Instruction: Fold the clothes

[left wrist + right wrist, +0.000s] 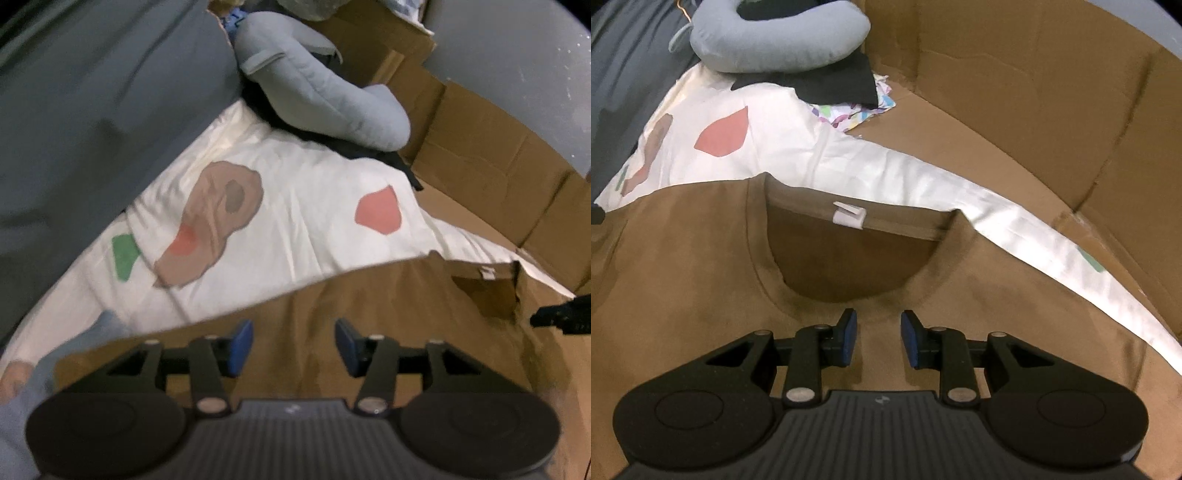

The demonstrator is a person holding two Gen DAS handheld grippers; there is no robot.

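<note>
Brown tee [701,295] on cardboard [1015,122].

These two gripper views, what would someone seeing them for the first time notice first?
The brown T-shirt fills the foreground, spread flat with its round neckline and white label facing the right gripper, whose jaws stand open just above it. Behind it lies a white sheet with pink, tan and green patches. A pale blue curved pillow rests at the far end, with cardboard walls to the right.

Cardboard walls [1015,74] rise from twelve round to three o'clock. Dark grey bedding [92,110] fills ten o'clock. Dim light throughout.
</note>
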